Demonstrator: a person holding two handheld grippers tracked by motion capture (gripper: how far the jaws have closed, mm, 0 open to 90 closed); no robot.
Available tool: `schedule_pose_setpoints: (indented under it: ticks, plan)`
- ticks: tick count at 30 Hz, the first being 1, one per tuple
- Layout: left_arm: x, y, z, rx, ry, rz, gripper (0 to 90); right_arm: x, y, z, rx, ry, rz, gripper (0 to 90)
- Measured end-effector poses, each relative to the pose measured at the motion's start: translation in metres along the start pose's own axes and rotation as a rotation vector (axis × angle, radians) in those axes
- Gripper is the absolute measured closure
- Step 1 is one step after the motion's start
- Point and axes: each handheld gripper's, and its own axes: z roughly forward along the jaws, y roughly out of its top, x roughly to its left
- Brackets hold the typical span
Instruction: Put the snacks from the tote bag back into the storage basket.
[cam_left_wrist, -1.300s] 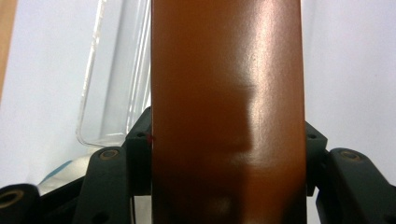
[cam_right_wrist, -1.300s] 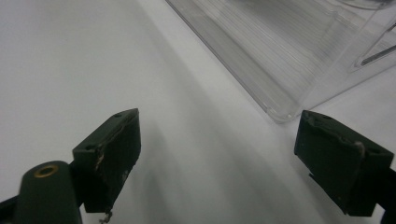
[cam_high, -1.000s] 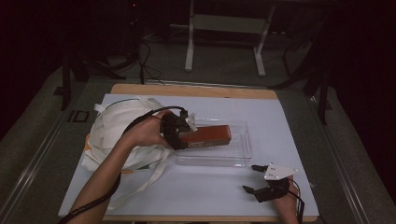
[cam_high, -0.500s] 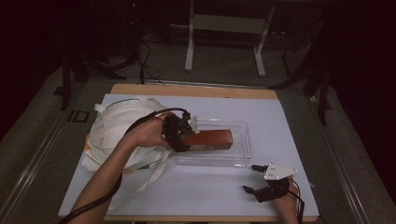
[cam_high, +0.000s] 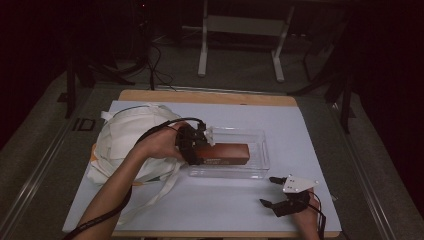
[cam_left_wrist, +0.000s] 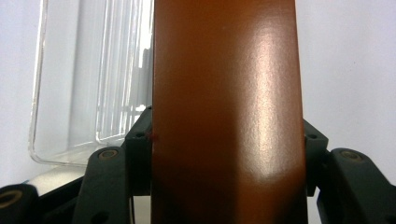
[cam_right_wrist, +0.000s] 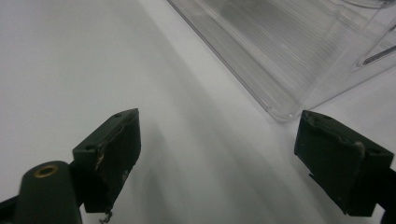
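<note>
The left gripper (cam_high: 192, 146) has its fingers (cam_left_wrist: 138, 154) clamped on one end of a long brown box (cam_high: 222, 153), pressing its two long sides, so the glossy brown face runs straight up the middle of the left gripper view. In the high view the box lies lengthwise within the outline of a clear plastic tray (cam_high: 260, 152), its free end pointing toward the tray's right wall; whether it rests on the tray floor or hangs just above it cannot be told. The tray sits near the middle of a white sheet (cam_high: 300, 125) that covers the worktop (cam_high: 210, 96), and its ribbed transparent floor and rounded corner show just beside the box in the left gripper view. A crumpled white cloth bag (cam_high: 127, 137) with loose straps lies on the left part of the sheet, touching the person's left hand (cam_high: 159, 145) and reaching close to the tray's left end. The right gripper (cam_high: 274, 195) rests low near the front right edge of the sheet, well apart from the box, with its fingers (cam_right_wrist: 112, 149) spread wide and nothing between them; its own view looks across bare sheet toward a near corner of the tray.
</note>
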Motion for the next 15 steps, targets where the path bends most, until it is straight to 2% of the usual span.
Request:
schedule_pose_setpoints:
  ticks: [4,15]
  plan:
    - [-0.0002,0.0022,0.0018,-0.001,-0.009,0.011,42.6,0.0001,0.0,0.0,0.0,-0.001,-0.001,14.7]
    - [0.0017,0.0045,0.0011,-0.004,-0.022,0.005,41.5,0.0001,0.0,0.0001,0.001,-0.001,0.0,14.7]
